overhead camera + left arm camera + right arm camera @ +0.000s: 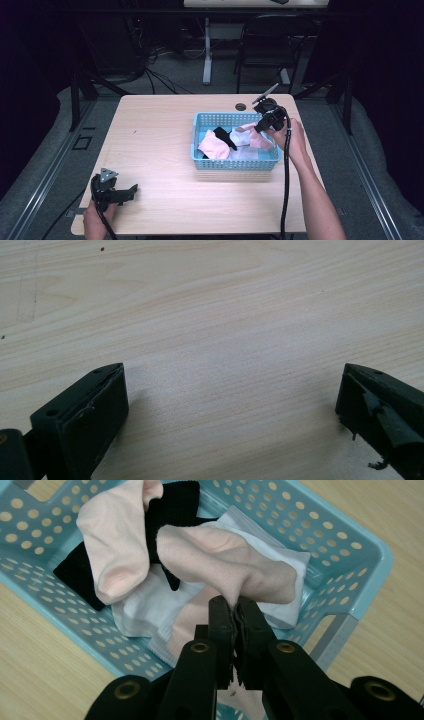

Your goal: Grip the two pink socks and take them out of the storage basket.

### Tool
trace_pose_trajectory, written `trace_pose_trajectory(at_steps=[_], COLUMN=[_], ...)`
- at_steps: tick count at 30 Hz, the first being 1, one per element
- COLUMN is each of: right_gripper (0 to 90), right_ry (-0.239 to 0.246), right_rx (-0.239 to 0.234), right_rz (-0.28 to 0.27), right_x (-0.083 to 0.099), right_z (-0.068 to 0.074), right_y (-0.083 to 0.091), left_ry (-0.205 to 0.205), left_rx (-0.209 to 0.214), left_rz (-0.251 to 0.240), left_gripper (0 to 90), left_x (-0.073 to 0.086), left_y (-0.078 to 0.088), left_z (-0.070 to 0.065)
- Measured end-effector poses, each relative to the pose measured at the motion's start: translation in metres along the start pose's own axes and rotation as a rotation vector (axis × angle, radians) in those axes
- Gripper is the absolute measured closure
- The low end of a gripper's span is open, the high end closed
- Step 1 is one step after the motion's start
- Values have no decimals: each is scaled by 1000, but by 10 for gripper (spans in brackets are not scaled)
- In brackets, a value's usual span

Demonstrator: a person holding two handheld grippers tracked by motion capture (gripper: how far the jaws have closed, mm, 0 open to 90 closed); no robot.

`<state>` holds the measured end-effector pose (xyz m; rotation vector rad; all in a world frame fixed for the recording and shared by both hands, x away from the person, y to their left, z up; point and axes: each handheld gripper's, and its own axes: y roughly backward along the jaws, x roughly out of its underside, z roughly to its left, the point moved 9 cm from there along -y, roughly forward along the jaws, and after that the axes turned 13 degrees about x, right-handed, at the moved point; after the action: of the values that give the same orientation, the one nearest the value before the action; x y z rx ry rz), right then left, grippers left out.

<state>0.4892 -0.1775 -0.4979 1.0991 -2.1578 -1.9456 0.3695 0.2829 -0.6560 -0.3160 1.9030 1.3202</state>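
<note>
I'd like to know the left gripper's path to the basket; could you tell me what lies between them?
Bare tabletop lies between the left gripper and the basket, as the high view shows.

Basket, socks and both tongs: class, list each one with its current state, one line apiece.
Left tongs: open, empty, low over the bare table.
Right tongs: shut on a pink sock, lifting it.
Blue basket: upright on the table, holding socks.
Second pink sock: lying loose in the basket.
Black sock: lying under the pink ones.
White sock: lying at the bottom.
</note>
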Motion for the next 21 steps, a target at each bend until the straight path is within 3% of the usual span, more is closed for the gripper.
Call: trace_pose_trajectory(at_steps=[12,21], right_gripper=[867,867], right_ry=[10,-14], right_rx=[36,66], right_rz=[-54,-77], right_x=[0,8], right_z=[-5,-21], right_y=[36,56], left_ry=[1,1], left_rx=[1,1], left_rz=[0,1], left_gripper=[5,5], left_x=[0,0], left_y=[0,0], left_z=[0,0])
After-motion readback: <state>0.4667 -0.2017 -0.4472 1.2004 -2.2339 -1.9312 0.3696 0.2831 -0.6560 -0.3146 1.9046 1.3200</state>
